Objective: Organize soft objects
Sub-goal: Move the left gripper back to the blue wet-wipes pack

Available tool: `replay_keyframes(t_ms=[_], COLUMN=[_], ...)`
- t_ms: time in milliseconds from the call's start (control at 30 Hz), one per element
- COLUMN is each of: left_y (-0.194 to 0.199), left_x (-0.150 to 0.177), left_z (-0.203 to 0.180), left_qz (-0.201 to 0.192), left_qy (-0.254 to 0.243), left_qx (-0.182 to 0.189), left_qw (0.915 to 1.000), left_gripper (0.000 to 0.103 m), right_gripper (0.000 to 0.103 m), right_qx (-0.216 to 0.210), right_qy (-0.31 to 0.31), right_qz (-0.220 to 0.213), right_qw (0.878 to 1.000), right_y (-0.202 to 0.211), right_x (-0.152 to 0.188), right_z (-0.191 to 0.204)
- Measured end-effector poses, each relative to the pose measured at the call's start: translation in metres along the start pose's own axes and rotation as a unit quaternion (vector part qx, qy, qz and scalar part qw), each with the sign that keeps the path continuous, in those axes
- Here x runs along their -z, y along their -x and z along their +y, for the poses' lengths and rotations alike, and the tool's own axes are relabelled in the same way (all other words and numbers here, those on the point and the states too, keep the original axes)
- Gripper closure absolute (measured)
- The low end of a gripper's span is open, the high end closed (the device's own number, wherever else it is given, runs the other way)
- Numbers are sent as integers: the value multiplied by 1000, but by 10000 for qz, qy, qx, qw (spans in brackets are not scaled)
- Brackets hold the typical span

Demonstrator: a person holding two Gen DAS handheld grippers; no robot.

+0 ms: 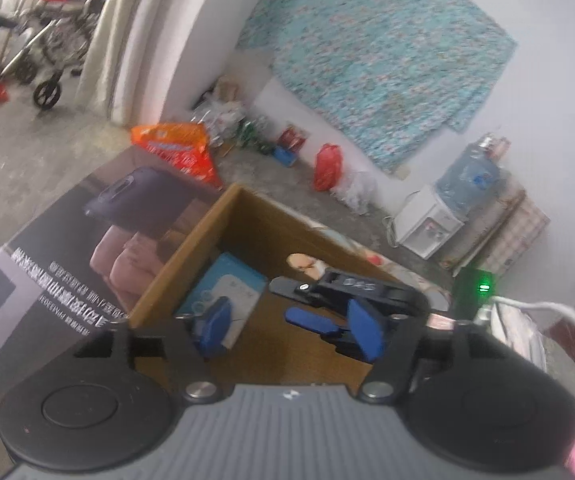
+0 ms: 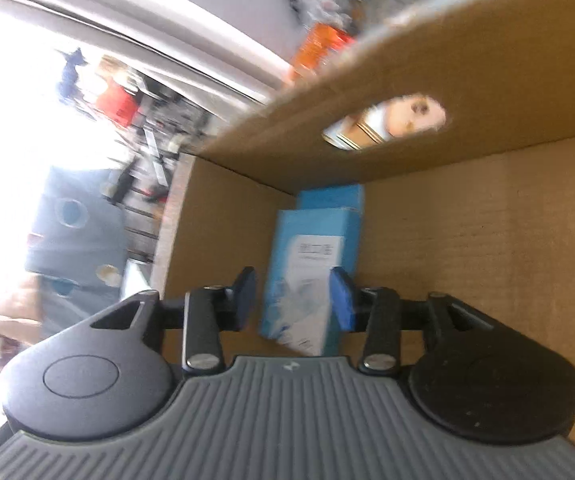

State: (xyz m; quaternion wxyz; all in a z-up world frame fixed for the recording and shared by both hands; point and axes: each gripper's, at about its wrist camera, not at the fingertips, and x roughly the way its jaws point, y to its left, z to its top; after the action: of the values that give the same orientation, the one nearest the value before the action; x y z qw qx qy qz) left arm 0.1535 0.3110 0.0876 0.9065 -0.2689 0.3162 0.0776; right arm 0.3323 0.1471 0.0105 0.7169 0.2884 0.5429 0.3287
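Blue packet flat in cardboard box

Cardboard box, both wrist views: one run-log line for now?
cardboard box: blue packet inside | left gripper: open, empty | right gripper: open, above packet

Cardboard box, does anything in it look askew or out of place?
Inside the cardboard box, the light blue packet lies slanted on the floor by a wall, not squared. Both grippers are open above it, nothing held. Nothing looks spilled or damaged.
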Motion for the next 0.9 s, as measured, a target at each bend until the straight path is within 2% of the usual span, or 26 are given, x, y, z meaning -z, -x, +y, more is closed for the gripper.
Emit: replay_keyframes(t_ms=[100,200,367,433,567,633,700,800,900], left_y=[17,31,40,35,13,-1,-19,-47,-81], left_x=[9,23,54,67,90,103,116,139,155], left_z=[-22,-49,-108,-135,-193,-220,-255,-297,-330], left_qz=[-93,-136,20,176,542,718,900,1121,1445], left_qy=[-350,-682,-1412,-1723,-2258,-2506,-2830,-3241,-3461], left_qx=[112,323,707,854,1128,1213,1268,1330,1317], left_qw=[9993,9971,9875,9812,9661,9578,9464,9299,9176], left_gripper=[19,12,5,4,4,4,4,5,14], right_gripper=[55,54,50,47,29,27,27,27,27], right_qx=[-462,-662,-568,-370,416,778,1143,1529,1846], right_qy=[99,226,614,780,910,816,557,203,-23], right_qz=[-137,-268,-672,-908,-1553,-1799,-1949,-1837,-1593], right_qw=[9988,9972,9942,9921,9828,9772,9726,9708,9698], right_y=[59,122,242,292,389,425,450,451,452], right_x=[11,21,35,39,44,43,40,31,18], right_z=[-1,-11,-46,-60,-94,-118,-144,-185,-219])
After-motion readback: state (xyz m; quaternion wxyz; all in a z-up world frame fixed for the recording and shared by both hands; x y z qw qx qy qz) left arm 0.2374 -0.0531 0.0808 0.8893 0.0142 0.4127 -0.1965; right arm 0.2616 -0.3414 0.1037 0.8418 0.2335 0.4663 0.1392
